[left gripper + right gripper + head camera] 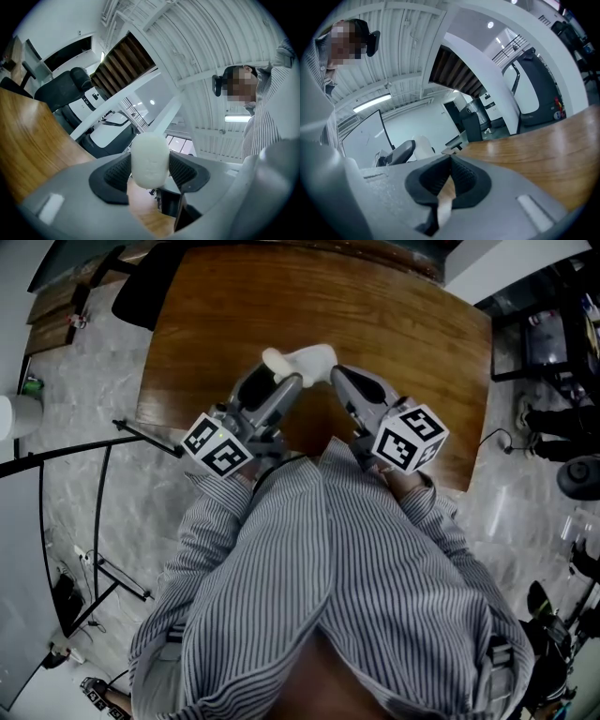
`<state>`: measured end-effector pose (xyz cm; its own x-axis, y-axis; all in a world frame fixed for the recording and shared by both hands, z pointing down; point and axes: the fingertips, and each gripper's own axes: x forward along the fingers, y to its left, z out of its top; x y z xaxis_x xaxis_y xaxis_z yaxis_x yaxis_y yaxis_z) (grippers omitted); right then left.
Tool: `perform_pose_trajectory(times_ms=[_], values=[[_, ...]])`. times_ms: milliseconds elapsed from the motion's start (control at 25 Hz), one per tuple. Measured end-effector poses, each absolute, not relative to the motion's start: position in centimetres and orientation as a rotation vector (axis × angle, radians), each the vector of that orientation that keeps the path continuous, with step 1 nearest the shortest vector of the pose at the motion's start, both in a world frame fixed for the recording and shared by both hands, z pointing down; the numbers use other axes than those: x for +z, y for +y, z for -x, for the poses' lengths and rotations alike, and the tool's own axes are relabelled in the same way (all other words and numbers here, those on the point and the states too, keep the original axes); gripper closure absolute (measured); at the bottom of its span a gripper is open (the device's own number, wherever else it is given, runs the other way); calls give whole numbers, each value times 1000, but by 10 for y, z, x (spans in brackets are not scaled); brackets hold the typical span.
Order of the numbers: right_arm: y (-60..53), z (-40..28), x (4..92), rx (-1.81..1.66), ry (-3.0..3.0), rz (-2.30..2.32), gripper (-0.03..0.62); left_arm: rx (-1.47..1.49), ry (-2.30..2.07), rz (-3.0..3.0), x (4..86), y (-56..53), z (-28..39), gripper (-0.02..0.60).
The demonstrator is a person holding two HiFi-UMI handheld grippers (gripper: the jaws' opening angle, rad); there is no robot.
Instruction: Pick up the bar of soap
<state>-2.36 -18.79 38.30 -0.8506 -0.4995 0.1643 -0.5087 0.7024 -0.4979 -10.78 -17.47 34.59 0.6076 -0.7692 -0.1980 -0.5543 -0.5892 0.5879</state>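
Observation:
The white bar of soap (302,360) is lifted off the brown wooden table (403,343), pinched at one end by my left gripper (284,371). In the left gripper view the soap (149,160) stands on end between the two black pads, which press its sides, and the gripper (150,172) points up toward the ceiling. My right gripper (337,374) hovers just right of the soap, jaws closed tip to tip with nothing between them. The right gripper view shows its pads meeting at the tips (450,159), with the left gripper and the soap (423,146) beyond.
A black office chair (150,282) stands at the table's far left corner. Black stand legs (103,521) cross the marble floor at left. Dark equipment (553,343) sits on the right. The person's striped shirt (328,587) fills the lower middle of the head view.

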Motion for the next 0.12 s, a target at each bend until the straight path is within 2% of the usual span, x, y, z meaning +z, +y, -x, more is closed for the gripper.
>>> perform_pose_trajectory(times_ms=[120], values=[[-190, 23, 384, 861, -2881, -853, 592, -591, -1054, -2350, 349, -176, 108, 319]])
